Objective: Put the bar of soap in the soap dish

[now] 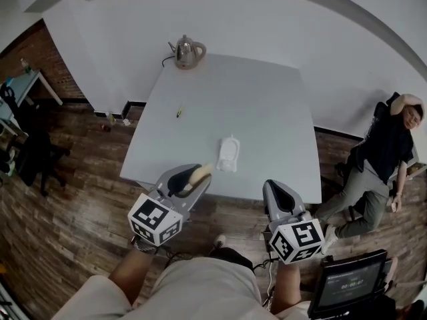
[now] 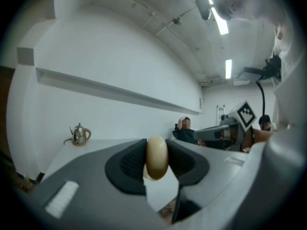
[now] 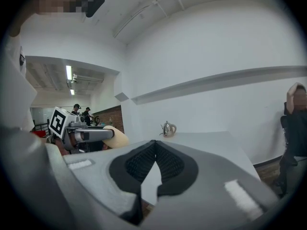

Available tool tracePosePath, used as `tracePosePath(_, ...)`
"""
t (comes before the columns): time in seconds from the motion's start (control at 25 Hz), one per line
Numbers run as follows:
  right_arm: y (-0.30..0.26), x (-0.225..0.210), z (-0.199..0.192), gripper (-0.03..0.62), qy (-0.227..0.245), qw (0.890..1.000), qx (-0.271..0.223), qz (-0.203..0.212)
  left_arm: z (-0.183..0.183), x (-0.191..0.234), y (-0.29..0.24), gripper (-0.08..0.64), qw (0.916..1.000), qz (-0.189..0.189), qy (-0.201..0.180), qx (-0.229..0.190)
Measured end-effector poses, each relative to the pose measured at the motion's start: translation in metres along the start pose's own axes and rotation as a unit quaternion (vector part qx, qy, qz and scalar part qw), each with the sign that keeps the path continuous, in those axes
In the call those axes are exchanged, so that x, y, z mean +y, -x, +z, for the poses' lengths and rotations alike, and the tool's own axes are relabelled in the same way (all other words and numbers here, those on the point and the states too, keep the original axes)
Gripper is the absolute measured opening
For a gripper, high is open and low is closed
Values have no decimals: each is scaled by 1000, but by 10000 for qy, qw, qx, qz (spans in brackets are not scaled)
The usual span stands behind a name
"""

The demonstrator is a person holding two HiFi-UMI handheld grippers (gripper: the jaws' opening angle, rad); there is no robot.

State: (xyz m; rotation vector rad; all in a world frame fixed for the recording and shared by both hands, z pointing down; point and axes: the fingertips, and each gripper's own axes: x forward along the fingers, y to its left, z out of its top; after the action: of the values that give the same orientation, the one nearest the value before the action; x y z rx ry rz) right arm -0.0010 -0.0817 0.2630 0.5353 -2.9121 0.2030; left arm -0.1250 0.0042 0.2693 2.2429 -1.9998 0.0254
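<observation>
Left gripper (image 1: 192, 177) clamps a smooth, rounded tan bar of soap (image 2: 157, 158) between ribbed black jaws; right gripper (image 3: 154, 146) pinched closed, empty; white soap dish (image 1: 228, 154) sits nearby on matte grey table (image 1: 267, 105).

Head view: from above the near edge of the table (image 1: 267, 105), we look steeply down. Gripper views: low, level across it; all share the kettle (image 1: 187, 52).

Your cream-coloured oval bar of soap (image 2: 156, 157) stands edge-on, pinched between the fingers (image 2: 128, 164) of your left gripper (image 1: 192, 179), at the near edge of the pale grey desk (image 1: 267, 112). The white plastic soap dish (image 1: 228, 154) lies flat on that desk, empty, near the soap at one o'clock.
</observation>
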Motion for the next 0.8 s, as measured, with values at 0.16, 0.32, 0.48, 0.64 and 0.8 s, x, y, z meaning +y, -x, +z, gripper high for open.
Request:
tracePosePath(0.16, -6, -9, -1, 3, 3, 9999, 21, 110, -7, 4, -8, 130, 9996, -118, 220, 108)
tracePosePath(0.32, -11, -19, 4, 3, -68, 9997, 41, 211, -2, 14, -16, 130, 9994, -69, 267, 212)
tracePosePath(0.48, -20, -33, 8, 3, -39, 9997, 89, 216, 15, 25, -30, 130, 9992, -279, 212, 206)
tracePosePath(0.64, -31, -45, 2, 3, 2, 9998, 132, 146, 29, 40, -44, 130, 9978, -594, 109, 284)
tracePosePath(0.8, -36, -50, -7, 3, -67, 9997, 229, 30, 37, 46, -59, 130, 9941, -1005, 7, 418)
